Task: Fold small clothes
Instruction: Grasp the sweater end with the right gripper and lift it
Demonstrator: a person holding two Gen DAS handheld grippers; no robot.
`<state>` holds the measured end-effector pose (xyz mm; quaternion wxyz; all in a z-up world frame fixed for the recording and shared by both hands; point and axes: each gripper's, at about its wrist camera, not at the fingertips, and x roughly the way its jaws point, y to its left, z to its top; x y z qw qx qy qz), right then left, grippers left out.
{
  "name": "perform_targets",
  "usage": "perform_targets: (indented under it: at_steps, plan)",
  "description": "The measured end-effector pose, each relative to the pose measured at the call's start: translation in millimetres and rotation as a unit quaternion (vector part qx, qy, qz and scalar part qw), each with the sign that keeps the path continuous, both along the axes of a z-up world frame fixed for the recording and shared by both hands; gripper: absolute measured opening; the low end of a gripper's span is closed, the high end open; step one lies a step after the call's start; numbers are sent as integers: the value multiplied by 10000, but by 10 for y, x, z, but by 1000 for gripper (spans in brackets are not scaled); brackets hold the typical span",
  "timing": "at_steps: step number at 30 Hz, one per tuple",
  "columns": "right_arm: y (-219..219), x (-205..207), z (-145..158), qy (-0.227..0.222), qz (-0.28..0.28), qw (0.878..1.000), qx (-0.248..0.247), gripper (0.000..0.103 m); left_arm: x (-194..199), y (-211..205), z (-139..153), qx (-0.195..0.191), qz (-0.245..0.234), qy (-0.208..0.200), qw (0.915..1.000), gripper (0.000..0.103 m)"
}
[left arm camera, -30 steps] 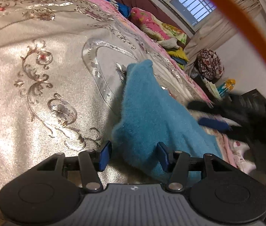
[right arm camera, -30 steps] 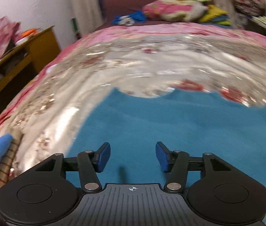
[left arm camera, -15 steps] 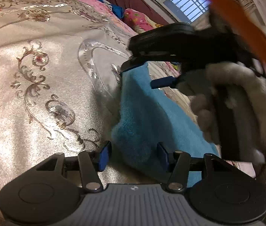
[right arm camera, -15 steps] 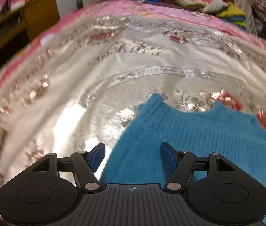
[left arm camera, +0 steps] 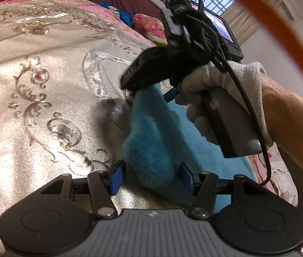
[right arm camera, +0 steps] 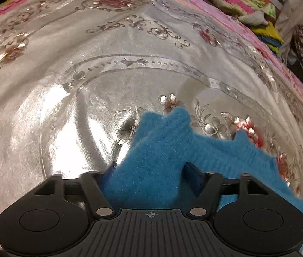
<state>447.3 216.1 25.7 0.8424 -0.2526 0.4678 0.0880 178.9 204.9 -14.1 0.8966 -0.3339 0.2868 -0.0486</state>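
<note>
Lying on the bed (right arm camera: pixel 70 98), on its shiny embroidered cover: 1 small blue knitted garment (right arm camera: pixel 164 150), lower centre to lower right in the right wrist view, centre to lower right in the left wrist view.

Left tongs (left arm camera: pixel 151 177) spread wide at the bottom centre of their own view, straddling the near fluffy corner of the garment (left arm camera: pixel 151 150) without pinching it. Probably placed there to pin or catch that corner while the far one gets lifted.

Right tongs (right arm camera: pixel 149 177) also spread, blue fabric bunched between the 2 fingers and hiding the left pad; no squeeze visible. In the left wrist view, right tongs (left arm camera: pixel 130 94) reaching down from the upper right, gripped by a white-gloved hand (left arm camera: pixel 222 90), nose touching the garment's far point. Likely a fresh grab of a corner, ready for carrying it over as a fold.

Long axis of the garment running from lower right toward upper centre in the left wrist view, narrowing to a point at the top. In the right wrist view, 2 peaks pointing up, a notch between them, the body trailing off to the lower right.
</note>
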Motion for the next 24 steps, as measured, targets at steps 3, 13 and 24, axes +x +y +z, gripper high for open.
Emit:
perform_targets:
  at_steps: [3,13,24]
  plan:
    - [-100,-48,60,-33,71,10000,29,37,-38,-18,14,38,42,-85,9999,66]
    - [-582,-204,532,-150,-31,9938,1103,27,-70,-163,41,515,72,-345,9981,85]
    - [-1183,-377,826,-148,-9,9774,2108,27,142,-587,82,931,68,-144,9955,47]
